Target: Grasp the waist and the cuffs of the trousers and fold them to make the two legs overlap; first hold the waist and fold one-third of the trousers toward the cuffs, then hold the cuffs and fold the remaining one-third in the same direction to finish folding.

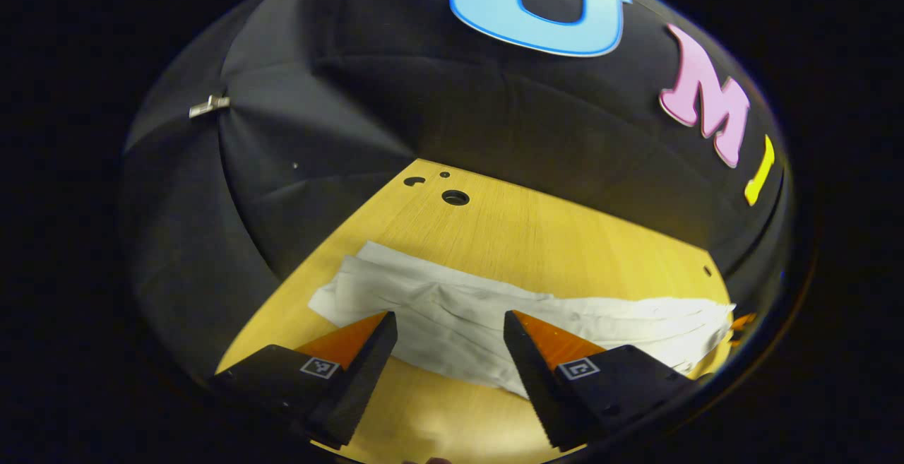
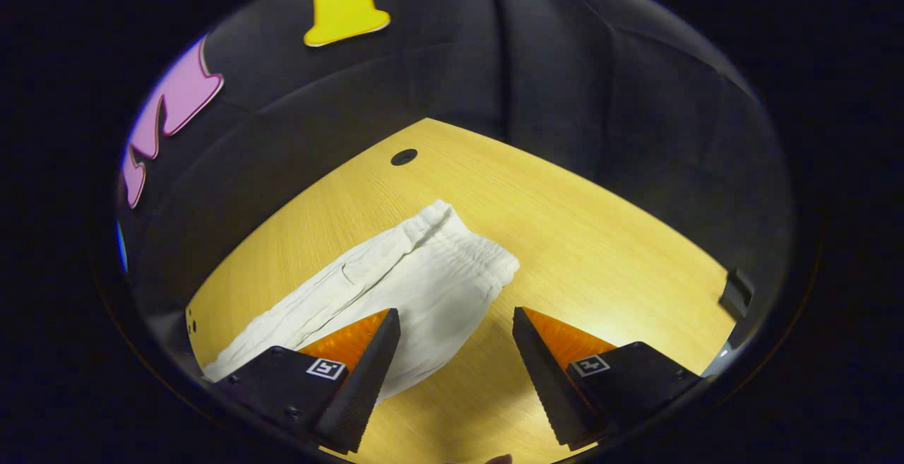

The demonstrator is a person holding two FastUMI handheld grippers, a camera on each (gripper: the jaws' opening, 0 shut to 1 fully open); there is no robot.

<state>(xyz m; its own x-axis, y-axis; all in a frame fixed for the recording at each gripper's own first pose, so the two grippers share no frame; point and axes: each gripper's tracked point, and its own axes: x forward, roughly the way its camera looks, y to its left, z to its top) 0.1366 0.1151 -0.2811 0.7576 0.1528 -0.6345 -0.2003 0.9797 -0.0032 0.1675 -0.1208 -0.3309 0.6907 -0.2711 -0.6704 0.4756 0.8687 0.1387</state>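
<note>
Trousers lie flat just beyond both spread tongs, untouched

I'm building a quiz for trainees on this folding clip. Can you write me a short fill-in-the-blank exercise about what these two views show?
1. The white trousers lie on a ______ table.
2. The left tool has its fingers ______, with nothing between them.
3. In the right gripper view, the right tool hovers over the gathered ______ end of the trousers.

Missing words: wooden; open; waist
</note>
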